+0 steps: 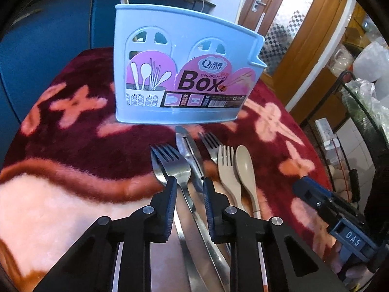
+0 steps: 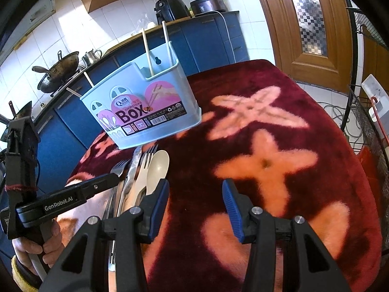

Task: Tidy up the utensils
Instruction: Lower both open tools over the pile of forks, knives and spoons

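Plush maroon-and-pink blanket-covered surface (image 2: 279,146), and at its far edge stands the pale blue plastic chopsticks box (image 1: 180,73) with four pale sticks already in. Still loose in front of it: two steel forks (image 1: 173,163), one steel knife (image 1: 188,150), one beige plastic fork (image 1: 227,168), one beige plastic spoon (image 1: 245,165). Left gripper (image 1: 189,189) jaws narrowed around a steel fork's neck, contact unclear. Right gripper (image 2: 195,194) jaws half-open, empty.

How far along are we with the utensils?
Done: chopsticks stand in the light blue plastic box. In hand: the left gripper straddles a steel fork and knife, its jaws not clearly gripping. Left: another steel fork, the beige plastic fork and spoon. The right gripper is empty.
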